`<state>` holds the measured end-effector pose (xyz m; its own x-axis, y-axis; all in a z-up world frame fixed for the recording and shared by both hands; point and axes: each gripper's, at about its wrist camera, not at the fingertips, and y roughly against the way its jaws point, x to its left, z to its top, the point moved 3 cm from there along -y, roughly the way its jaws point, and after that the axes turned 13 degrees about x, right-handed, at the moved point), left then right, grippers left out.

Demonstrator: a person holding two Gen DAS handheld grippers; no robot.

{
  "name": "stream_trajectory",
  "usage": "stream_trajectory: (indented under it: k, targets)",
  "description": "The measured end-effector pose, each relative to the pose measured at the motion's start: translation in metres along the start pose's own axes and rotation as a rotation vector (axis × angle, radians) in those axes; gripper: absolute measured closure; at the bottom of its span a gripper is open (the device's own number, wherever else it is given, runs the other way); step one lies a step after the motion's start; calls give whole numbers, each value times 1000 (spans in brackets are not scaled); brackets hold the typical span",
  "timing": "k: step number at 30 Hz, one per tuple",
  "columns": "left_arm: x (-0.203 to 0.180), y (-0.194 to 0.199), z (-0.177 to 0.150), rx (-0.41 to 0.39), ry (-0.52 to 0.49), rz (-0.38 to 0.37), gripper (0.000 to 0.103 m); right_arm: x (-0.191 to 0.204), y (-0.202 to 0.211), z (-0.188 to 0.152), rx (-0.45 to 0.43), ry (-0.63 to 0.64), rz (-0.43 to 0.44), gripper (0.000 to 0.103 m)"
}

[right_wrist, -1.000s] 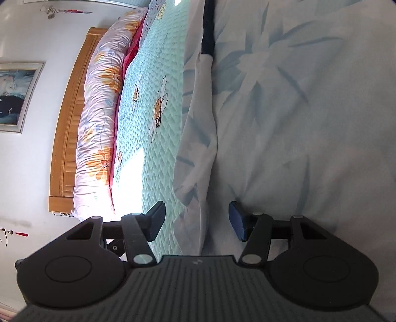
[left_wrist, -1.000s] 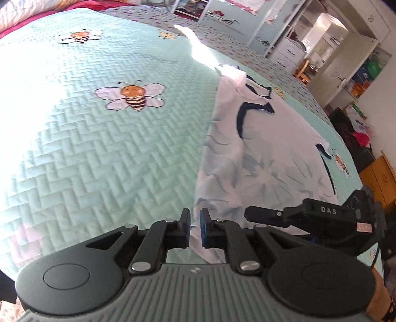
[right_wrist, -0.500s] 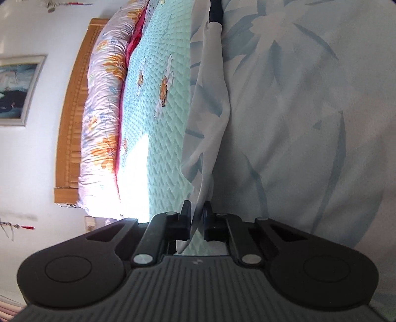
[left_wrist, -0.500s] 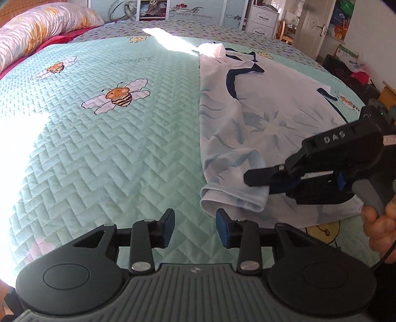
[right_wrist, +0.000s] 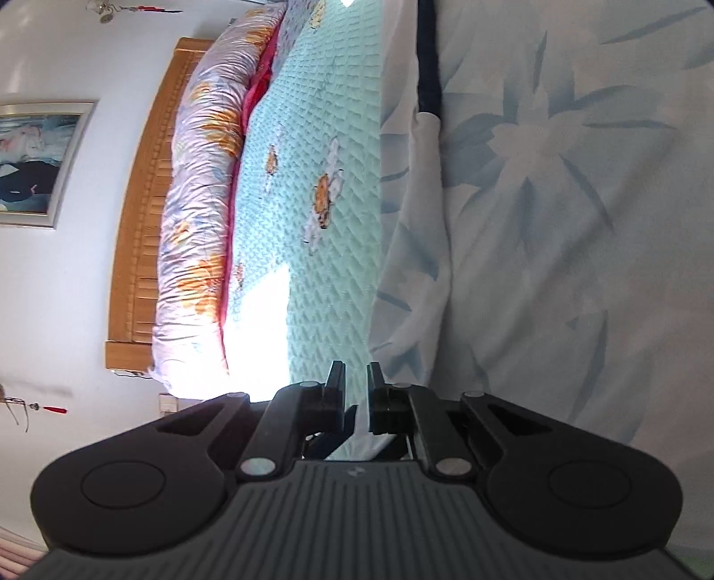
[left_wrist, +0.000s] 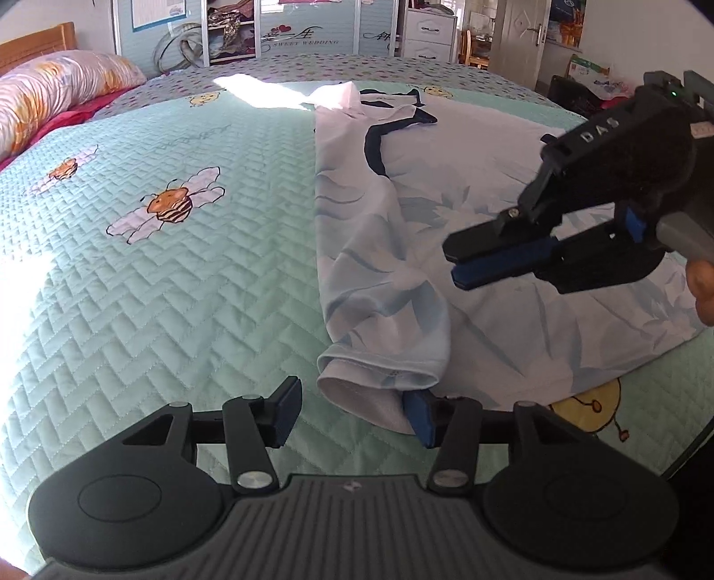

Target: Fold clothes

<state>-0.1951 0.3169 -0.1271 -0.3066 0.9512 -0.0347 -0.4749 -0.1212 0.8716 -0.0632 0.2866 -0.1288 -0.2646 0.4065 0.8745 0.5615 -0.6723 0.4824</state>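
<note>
A pale blue shirt (left_wrist: 513,312) with leaf print and dark navy trim lies flat on the bed, its left side and sleeve folded over. The sleeve cuff (left_wrist: 379,379) lies just in front of my left gripper (left_wrist: 352,415), which is open, with the cuff edge over the right fingertip. My right gripper (left_wrist: 455,263) hovers above the shirt's middle with its jaws nearly together and nothing between them in the left wrist view. In the right wrist view the right gripper (right_wrist: 355,383) shows a narrow gap, with the shirt (right_wrist: 558,223) spread ahead.
The shirt lies on a mint quilted bedspread (left_wrist: 156,290) with bee prints. A rolled floral duvet (right_wrist: 196,200) and wooden headboard (right_wrist: 143,200) are at the bed's far side. Wardrobes (left_wrist: 290,31) and a door (left_wrist: 517,40) stand beyond the bed.
My left gripper has opened wide and pulled back from the sleeve cuff. My right gripper has let go of the fabric fold and lifted above the shirt.
</note>
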Motion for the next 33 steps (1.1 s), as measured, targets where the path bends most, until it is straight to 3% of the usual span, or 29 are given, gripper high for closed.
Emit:
stream_trajectory:
  k: [1, 2, 4, 9, 11, 13, 17, 20, 27, 33]
  targets:
    - [1, 0, -1, 1, 6, -6, 50, -5, -1, -4, 3, -28, -10, 82]
    - [1, -1, -1, -1, 3, -6, 50, -11, -3, -8, 10, -62, -13, 63]
    - [-1, -1, -1, -6, -10, 3, 50, -20, -12, -15, 31, -121, -5, 39]
    - [-7, 0, -2, -18, -47, 24, 50, -15, -36, -19, 26, -127, -7, 39]
    - [-8, 1, -2, -27, -49, 28, 50, -7, -47, -18, 39, -112, -23, 46]
    - [-7, 4, -2, -42, -45, 42, 50, 0, -56, -18, 51, -85, -53, 74]
    - [-2, 11, -2, -64, -20, 21, 45, -8, -46, -17, 45, -106, -1, 103]
    - [-5, 9, -1, -60, -25, 10, 45, -6, -28, -14, 38, -107, 85, 103]
    - [-18, 4, 10, -91, -49, 16, 45, 12, 4, -2, 42, -46, 136, 103]
    - [-19, 8, 16, -137, -50, -91, 45, 15, 8, 2, 97, -17, 171, 103]
